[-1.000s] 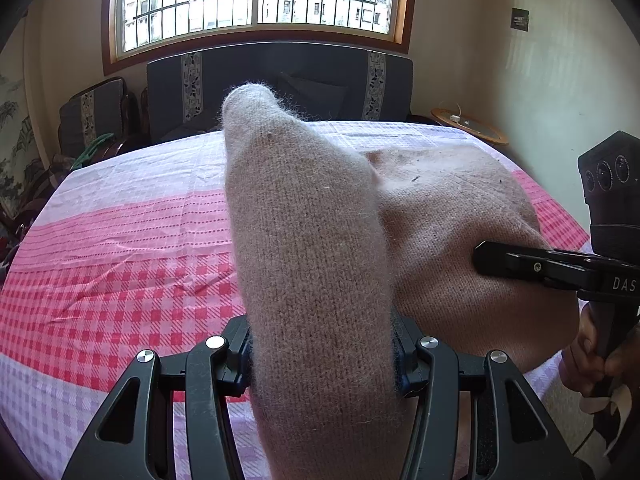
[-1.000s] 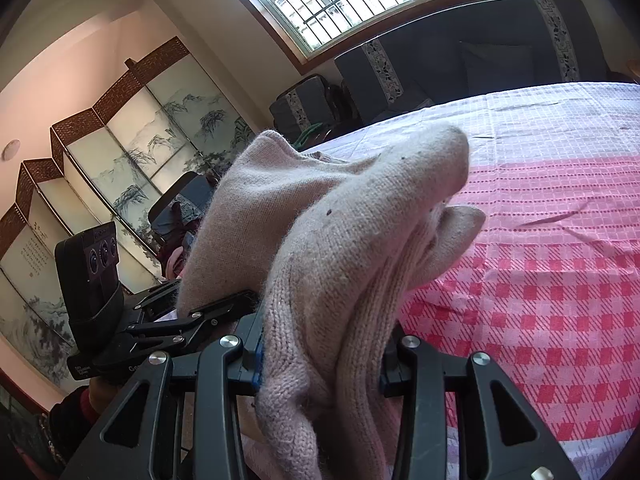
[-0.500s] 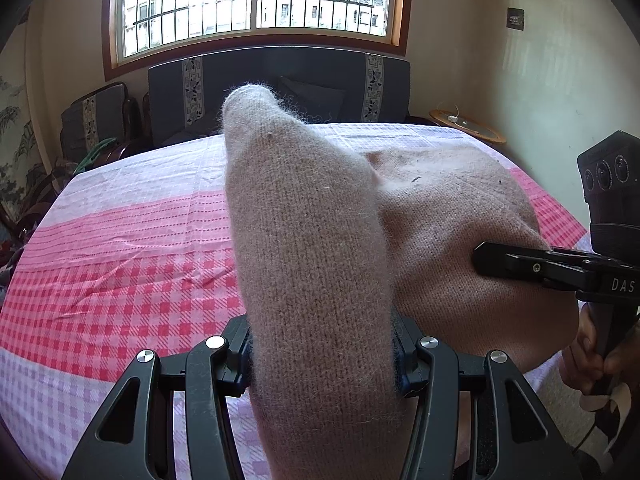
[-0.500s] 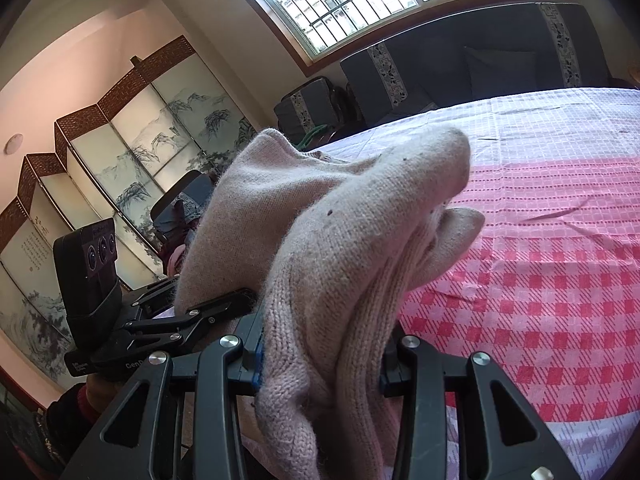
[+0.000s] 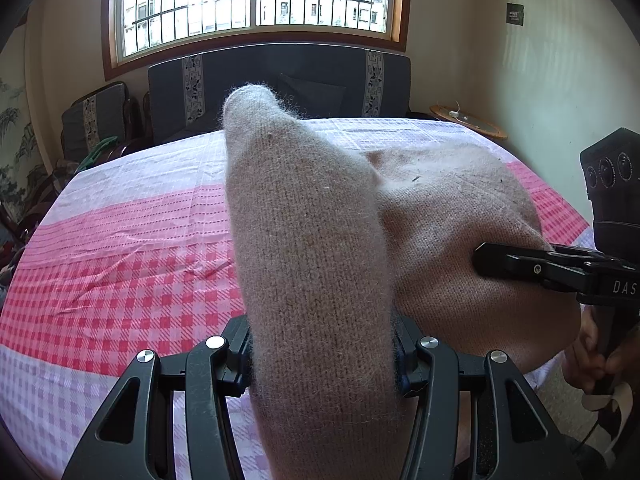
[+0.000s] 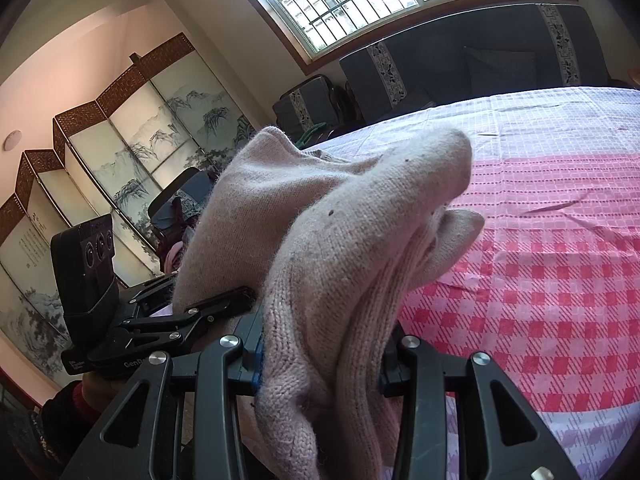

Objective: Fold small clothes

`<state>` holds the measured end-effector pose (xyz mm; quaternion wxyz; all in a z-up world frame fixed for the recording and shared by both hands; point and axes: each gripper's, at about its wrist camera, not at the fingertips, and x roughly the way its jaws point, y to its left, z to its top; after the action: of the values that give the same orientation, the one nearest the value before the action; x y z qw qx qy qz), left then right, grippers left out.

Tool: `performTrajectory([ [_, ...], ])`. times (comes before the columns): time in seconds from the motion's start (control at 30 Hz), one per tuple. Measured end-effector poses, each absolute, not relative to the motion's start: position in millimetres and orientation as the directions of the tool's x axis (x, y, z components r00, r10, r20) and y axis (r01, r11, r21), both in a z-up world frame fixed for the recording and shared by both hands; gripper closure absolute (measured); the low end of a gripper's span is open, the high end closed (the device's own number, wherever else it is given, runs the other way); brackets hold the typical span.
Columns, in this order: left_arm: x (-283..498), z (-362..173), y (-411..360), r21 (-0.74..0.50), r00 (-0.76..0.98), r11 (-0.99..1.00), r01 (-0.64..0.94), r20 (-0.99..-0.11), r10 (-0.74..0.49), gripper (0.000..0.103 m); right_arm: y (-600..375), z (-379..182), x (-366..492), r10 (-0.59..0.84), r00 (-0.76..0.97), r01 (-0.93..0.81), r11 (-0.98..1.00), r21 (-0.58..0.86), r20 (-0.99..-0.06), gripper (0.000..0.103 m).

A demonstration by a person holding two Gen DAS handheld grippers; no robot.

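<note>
1. I hold a beige knitted garment off the checked cloth of the counter, between both tools, in a sunlit sitting room.
2. My left tool is clamped on a thick bunch of the knit; the fabric fills the gap between its fingers and rises toward 12 o'clock in that view.
3. My right tool is likewise clamped on a bunched fold of the same garment, with the loose end drooping toward 2 o'clock.
4. In the left wrist view the right tool enters from 3 o'clock, its fingers pressed against the knit.
5. I judge this the carry-and-spread step: nothing lies flat yet, and no fold is made.
6. The next move calls for lowering the garment onto the counter and drawing the tools apart.
7. The garment's long axis appears to run between the two tools, roughly 9 to 3 o'clock.
</note>
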<state>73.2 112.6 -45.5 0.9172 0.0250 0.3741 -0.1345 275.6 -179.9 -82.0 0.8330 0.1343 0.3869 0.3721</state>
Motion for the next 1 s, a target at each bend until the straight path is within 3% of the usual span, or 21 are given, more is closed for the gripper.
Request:
performTrajectory([
  [1.0, 81.8, -55.9, 106.7, -0.039, 0.673, 0.960, 0.276, -0.705, -0.223, 0.051, -175.0, -91.0, 274.0, 0.711, 0.427, -0.509, 0.700, 0.501, -0.559, 0.066],
])
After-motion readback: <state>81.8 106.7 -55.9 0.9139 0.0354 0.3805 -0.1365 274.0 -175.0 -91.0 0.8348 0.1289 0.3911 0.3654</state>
